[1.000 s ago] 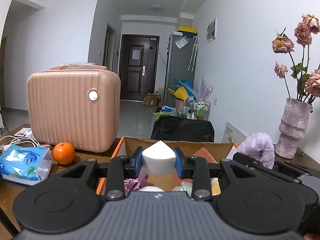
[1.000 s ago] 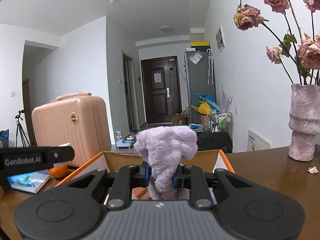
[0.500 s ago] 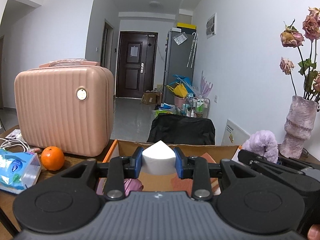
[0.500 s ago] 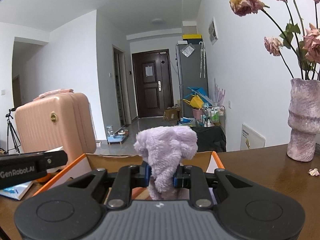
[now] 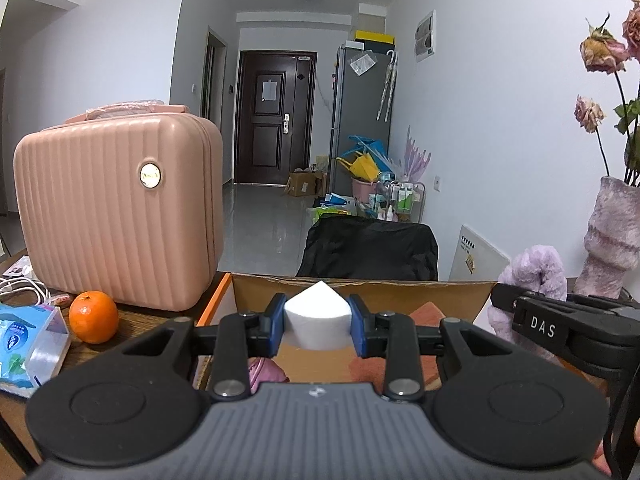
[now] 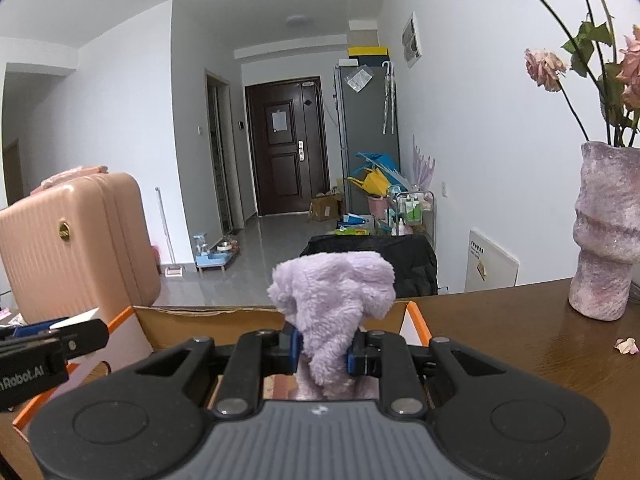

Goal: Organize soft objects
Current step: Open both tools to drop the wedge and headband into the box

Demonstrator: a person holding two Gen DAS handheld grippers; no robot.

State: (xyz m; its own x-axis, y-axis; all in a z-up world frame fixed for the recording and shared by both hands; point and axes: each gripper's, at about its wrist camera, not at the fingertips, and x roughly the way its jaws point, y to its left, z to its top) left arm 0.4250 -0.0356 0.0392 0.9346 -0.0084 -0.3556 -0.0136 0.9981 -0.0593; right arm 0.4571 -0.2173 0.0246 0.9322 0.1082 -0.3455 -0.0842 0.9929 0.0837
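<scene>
Brown wooden tabletop under a long white hallway view, carrying an open cardboard box near its middle. Left gripper closed on a white foam block, fingers pressing both flat sides, held above the box interior, probably to drop it among the soft items already lying there. Right gripper clamped tight on a lilac plush toy, fur bulging over the fingers, raised above the box's right-hand part for the same reason. Pink ribbed case, orange and tissue pack toward the tabletop's left edge, well clear of the box; vase of dried roses toward the right edge, out of the working area
</scene>
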